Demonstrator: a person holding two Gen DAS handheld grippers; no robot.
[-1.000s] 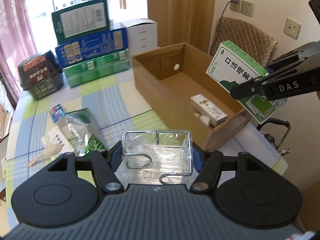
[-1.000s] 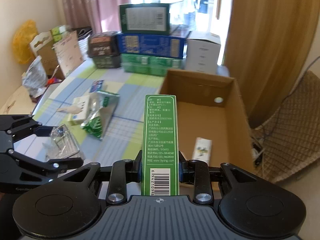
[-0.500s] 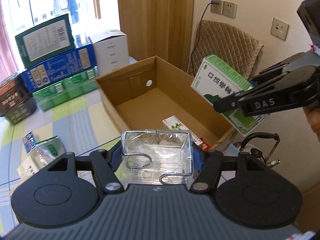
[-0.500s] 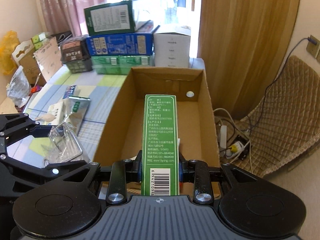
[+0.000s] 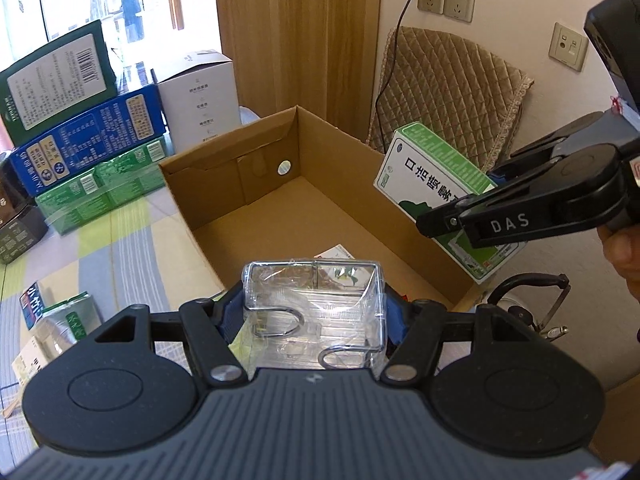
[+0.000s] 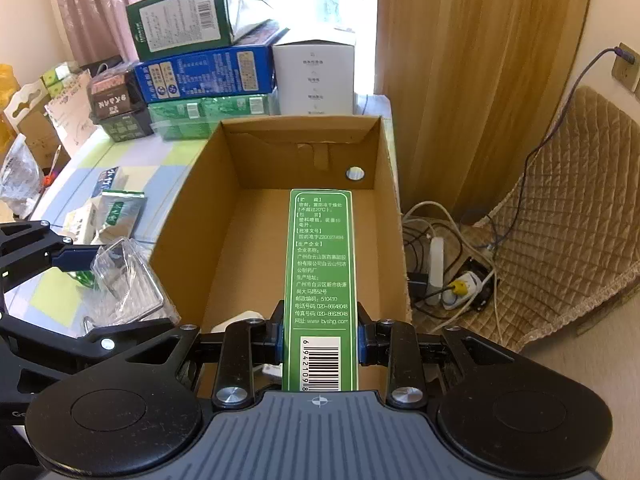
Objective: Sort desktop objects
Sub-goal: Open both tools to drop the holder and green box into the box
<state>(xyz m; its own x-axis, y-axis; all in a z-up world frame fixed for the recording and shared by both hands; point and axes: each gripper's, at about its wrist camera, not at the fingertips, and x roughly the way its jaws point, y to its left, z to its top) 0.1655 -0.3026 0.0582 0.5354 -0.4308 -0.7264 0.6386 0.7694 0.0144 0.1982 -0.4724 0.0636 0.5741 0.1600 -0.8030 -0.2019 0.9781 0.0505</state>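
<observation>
My left gripper [image 5: 314, 316] is shut on a clear plastic box [image 5: 316, 308] with a wire clip inside, held just before the near left corner of the open cardboard box [image 5: 256, 196]. My right gripper [image 6: 320, 344] is shut on a green medicine carton [image 6: 320, 272], held above the cardboard box [image 6: 224, 240] at its near right side. The carton [image 5: 436, 188] and the right gripper [image 5: 480, 220] also show in the left wrist view. The clear box [image 6: 128, 280] shows in the right wrist view. A small white carton [image 5: 336, 254] lies inside the cardboard box.
Stacked green, blue and white boxes [image 6: 208, 76] stand behind the cardboard box. Foil packets and small cartons [image 6: 108, 216] lie on the checked tablecloth to its left. A quilted chair [image 6: 560, 208] and a power strip with cables [image 6: 452, 276] are on the right.
Both grippers have moved forward and right toward the cardboard box. The green carton is now over the box interior; the clear box is at its near corner.
</observation>
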